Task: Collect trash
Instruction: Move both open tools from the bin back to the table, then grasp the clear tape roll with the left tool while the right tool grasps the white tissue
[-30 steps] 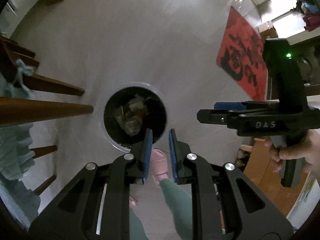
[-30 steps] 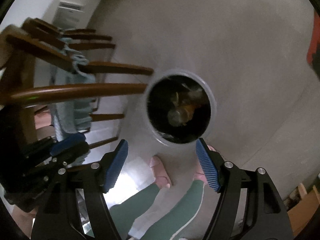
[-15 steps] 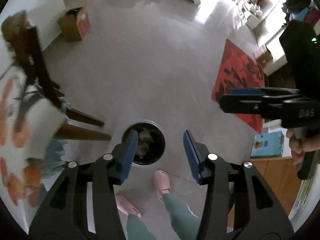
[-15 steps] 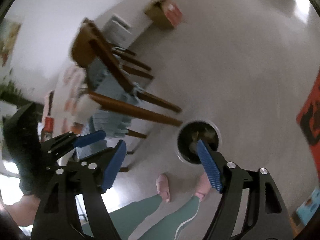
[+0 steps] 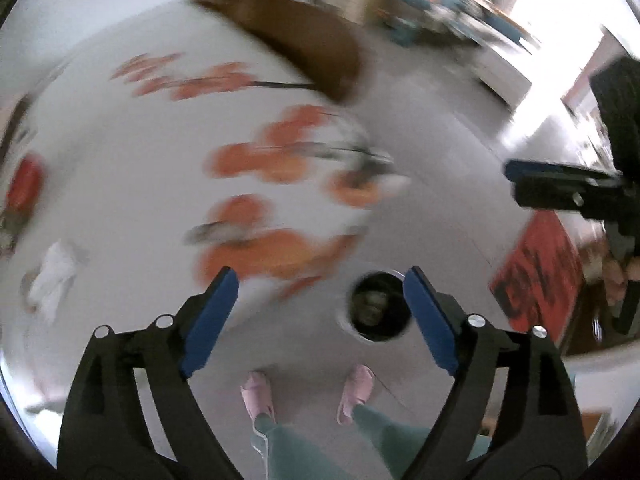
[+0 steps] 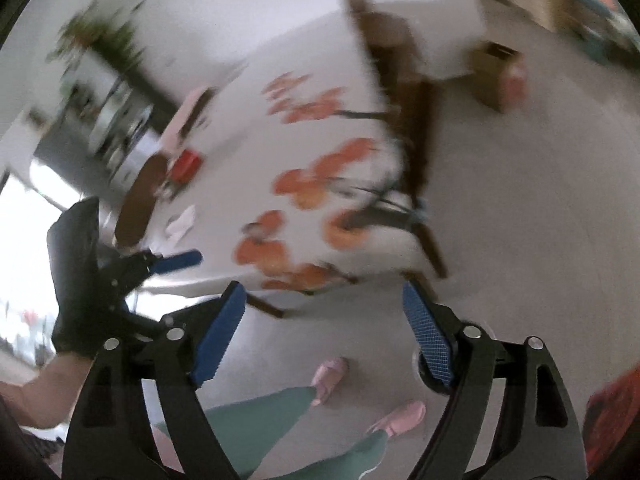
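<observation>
— Standing over a grey floor, a person in green trousers and pink slippers (image 5: 257, 394) holds a gripper in each hand; what are the two tools doing?

— Both hang empty. The left gripper (image 5: 316, 320) has its blue pads spread far apart and its jaws are opening, with nothing between them but floor far below. The right gripper (image 6: 322, 330) is the same: jaws opening, blue pads wide, nothing held.

— And the trash?

— A round trash bin (image 5: 376, 312) sits on the floor just ahead of the slippers, dark inside, with blurred scraps at the bottom. Seen from the left wrist it lies between the left gripper's pads, close to the right-hand one, well below them. From the right wrist only a sliver of its pale rim peeks out behind the right-hand pad.

— Anything left to pick up?

— On the table (image 5: 120, 184), covered in a white cloth with orange blossoms, a crumpled white tissue (image 5: 54, 276) lies near the edge; from the right wrist it shows near a red object (image 6: 185, 165) too blurred to identify. A brown wooden chair (image 6: 404, 120) stands against the table's side, and a red rug (image 5: 538, 276) lies on the floor beyond the bin
</observation>
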Demonstrator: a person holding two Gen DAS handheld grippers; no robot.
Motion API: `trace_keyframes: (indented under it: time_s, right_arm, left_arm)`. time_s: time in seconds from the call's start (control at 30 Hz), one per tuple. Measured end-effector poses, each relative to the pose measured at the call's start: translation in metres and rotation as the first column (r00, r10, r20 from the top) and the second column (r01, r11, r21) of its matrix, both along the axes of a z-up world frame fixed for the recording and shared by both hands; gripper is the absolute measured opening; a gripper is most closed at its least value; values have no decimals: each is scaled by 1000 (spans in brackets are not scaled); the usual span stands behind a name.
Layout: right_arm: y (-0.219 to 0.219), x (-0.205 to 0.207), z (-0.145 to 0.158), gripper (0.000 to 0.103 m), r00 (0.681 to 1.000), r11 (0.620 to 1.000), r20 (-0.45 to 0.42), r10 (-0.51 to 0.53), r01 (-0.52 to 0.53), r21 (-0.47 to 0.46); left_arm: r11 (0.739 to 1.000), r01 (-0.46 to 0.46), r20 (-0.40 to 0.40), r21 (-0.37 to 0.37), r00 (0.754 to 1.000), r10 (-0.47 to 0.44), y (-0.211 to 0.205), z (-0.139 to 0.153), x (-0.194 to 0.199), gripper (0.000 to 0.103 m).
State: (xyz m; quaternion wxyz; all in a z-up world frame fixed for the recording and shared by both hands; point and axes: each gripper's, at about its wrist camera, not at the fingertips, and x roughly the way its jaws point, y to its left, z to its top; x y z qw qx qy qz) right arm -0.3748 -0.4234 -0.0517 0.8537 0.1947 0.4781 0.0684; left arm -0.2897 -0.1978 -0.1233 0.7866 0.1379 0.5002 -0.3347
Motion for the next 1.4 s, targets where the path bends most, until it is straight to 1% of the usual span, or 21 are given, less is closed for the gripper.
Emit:
trace_keyframes:
  time_s: [0.07,0.13,0.23,0.3,0.4,0.47,0.6,0.73,0.8,0.9,1.0,1.03,1.1,1.17,1.2,1.23,1.27,1.3,1.33,1.37,1.4]
  right_arm:
    - [35,31,4,83,997,997,8,80,-80,0]
    - [76,63,4,83,989,989,16,150,-150,-3]
    - [135,107,1,83,972,972,14,235,-235,-9]
    - [178,136,-7,83,953,953,5,303,-303,-28]
    - [234,174,-21,83,925,922,-24,380,-381,-71]
    - [260,194,-30,83,909,905,-36,415,-417,-84]
    - [307,231,-55,83,880,873,-82,468,-475,-115]
    - [343,254,-78,83,857,837,-136,497,-515,-188]
    - [354,263,-91,81,850,826,-166,501,-526,-201]
    - [361,273,-105,80,851,821,-191,489,-523,-229]
    - [365,275,-111,72,855,817,-197,481,-518,-252]
    - [366,276,-112,70,859,814,-193,474,-511,-278]
    - [369,276,-113,70,862,796,-186,471,-506,-333]
    - [373,276,-117,68,853,772,-198,483,-522,-363]
    - [375,275,-119,58,847,759,-205,491,-531,-376]
    - [379,274,-122,48,835,735,-219,505,-549,-399]
    - [382,272,-125,42,822,710,-234,518,-567,-418]
    - [383,269,-124,38,820,704,-220,529,-568,-426]
    - [384,269,-126,33,816,703,-219,535,-574,-421]
    - [384,269,-126,32,814,704,-215,540,-577,-414]
    - [383,270,-127,28,812,707,-214,543,-579,-406]
  left_arm:
    - [993,-116,10,-22,993,116,53,9,24,88]
    - [980,-197,30,-27,980,197,98,15,44,93]
    - [959,-284,58,-7,957,284,157,17,71,96]
    - [943,-331,52,18,943,330,199,12,94,96]
    - [925,-376,36,50,926,375,249,2,120,96]
    - [916,-396,25,73,918,395,280,-7,140,96]
    - [917,-387,25,94,922,386,313,-23,170,96]
    - [929,-355,3,105,934,357,323,-42,197,96]
    - [936,-331,-13,119,942,335,324,-54,207,95]
    - [942,-303,-19,142,951,309,325,-69,219,90]
    - [946,-278,2,166,959,282,321,-76,225,87]
    - [946,-271,13,180,962,273,319,-78,227,87]
    - [936,-273,38,222,962,272,314,-83,231,89]
    - [945,-249,29,214,968,249,308,-87,232,89]
    - [945,-249,38,210,968,246,304,-86,231,89]
    - [946,-248,45,207,969,244,302,-85,230,85]
    - [949,-245,50,199,970,240,301,-84,228,82]
    - [954,-238,41,184,971,234,299,-83,227,74]
    - [955,-238,34,178,971,236,298,-82,227,70]
    - [956,-240,28,171,971,238,297,-82,226,67]
    - [960,-235,14,150,972,236,297,-82,227,58]
